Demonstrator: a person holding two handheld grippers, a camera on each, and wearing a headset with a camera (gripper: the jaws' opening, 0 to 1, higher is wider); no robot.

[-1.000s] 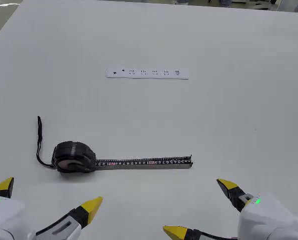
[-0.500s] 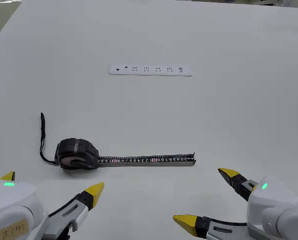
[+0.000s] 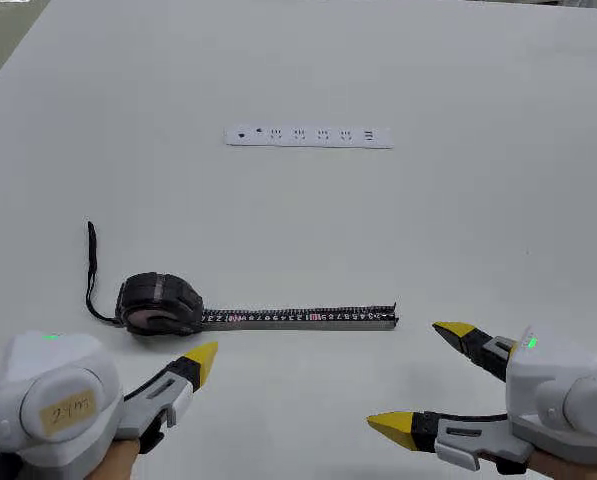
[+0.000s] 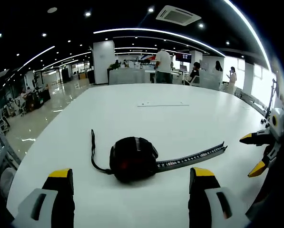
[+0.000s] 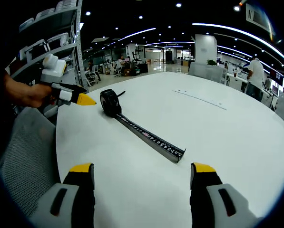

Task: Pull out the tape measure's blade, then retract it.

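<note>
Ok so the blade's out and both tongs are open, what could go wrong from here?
1. Nothing holds the case; it lies loose on the smooth table, so the left tongs may shove it away rather than grip it.
2. The blade lies flat with its tip free; retracting unguided, it may whip or kink.
3. The strap trails beside the case and could get pinched too.

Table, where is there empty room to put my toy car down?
Biggest bare patch: between the power strip and the tape measure with its blade. More room to the right of the blade's tip, and beyond the strip. Crowded: the near side, where the left tongs and right tongs hover open by the tape measure.
</note>
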